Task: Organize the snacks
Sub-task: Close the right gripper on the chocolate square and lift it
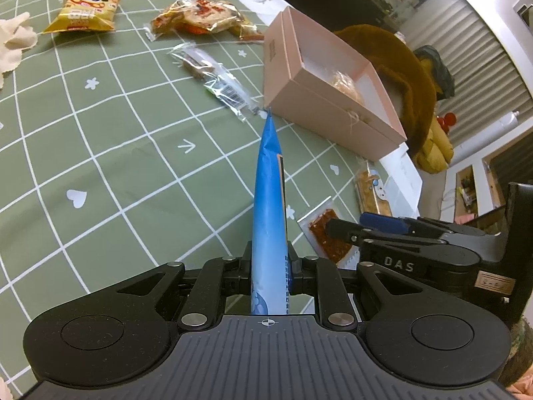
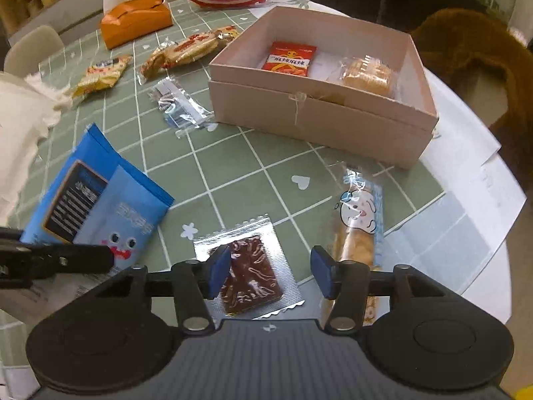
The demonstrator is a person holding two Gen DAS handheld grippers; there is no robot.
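The left gripper [image 1: 270, 260] is clenched on a blue snack bag [image 1: 269, 200], seen edge-on in its own view; the right wrist view shows the bag's [image 2: 100, 200] flat face with a cartoon face and text too blurred to read. The right gripper [image 2: 271, 271] hangs released above a clear-edged packet of dark brown snack [image 2: 251, 275], pads apart on either side. Only the right view shows inside the pink box [image 2: 309, 123]: a red packet [image 2: 289, 59] with Chinese writing and a wrapped pastry [image 2: 366, 75]. "DAS" reads on the right gripper's body in the left view
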